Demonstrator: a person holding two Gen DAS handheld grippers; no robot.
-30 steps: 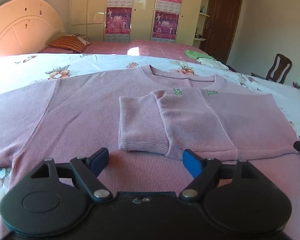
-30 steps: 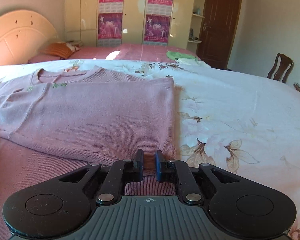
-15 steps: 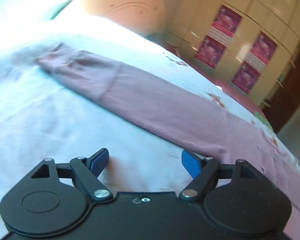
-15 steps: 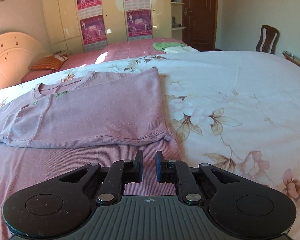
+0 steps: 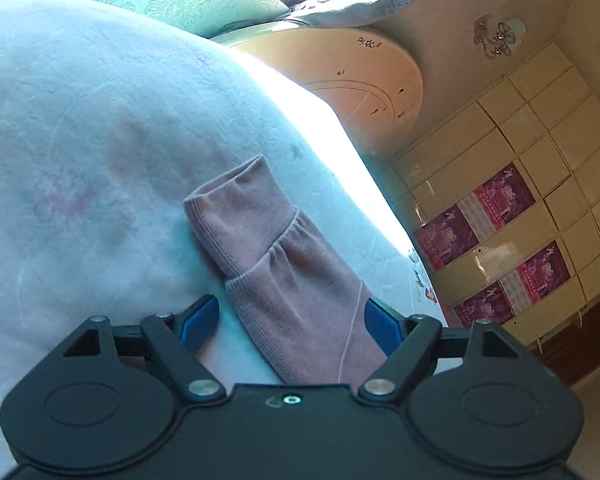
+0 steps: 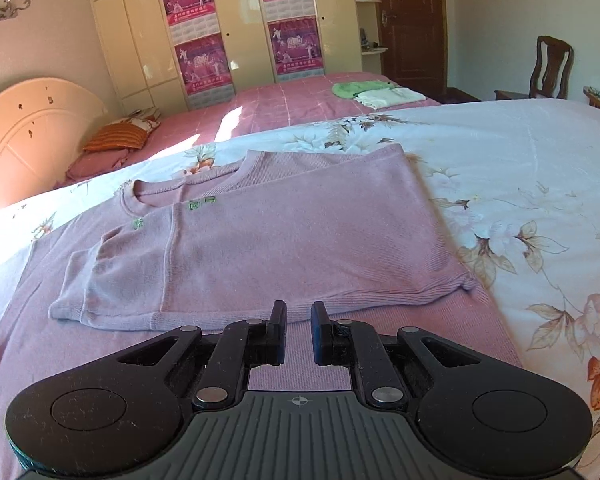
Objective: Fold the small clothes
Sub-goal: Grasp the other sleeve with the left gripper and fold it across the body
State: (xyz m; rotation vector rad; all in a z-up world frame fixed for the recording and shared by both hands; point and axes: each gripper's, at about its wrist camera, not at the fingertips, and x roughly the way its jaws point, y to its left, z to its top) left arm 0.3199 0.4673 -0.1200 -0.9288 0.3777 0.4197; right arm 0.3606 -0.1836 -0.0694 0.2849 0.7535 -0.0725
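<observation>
The left gripper (image 5: 290,322) is rolled steeply to one side, so the room tilts in its view, and it points down along the pink sweater's outstretched sleeve (image 5: 284,264). Its 2 blue pads (image 5: 198,320) stand wide apart, released, with the sleeve lying between them; whether either pad touches the knit cannot be told. The sleeve is fine ribbed knit, gathered above a ribbed cuff, on a pale floral bedsheet (image 5: 80,140).

The right gripper (image 6: 299,326) points down over the sweater (image 6: 280,240), its 2 black jaws nearly clenched with a narrow gap and nothing between them. The sweater lies flat on the sheet, 1 side folded across the body, with small green embroidery near the collar. Beyond stand a second bed (image 6: 284,108) with folded green and white cloths (image 6: 376,92), a striped pillow (image 6: 120,138), a wardrobe (image 6: 236,24) with 4 posters, and a wooden chair (image 6: 550,66).
</observation>
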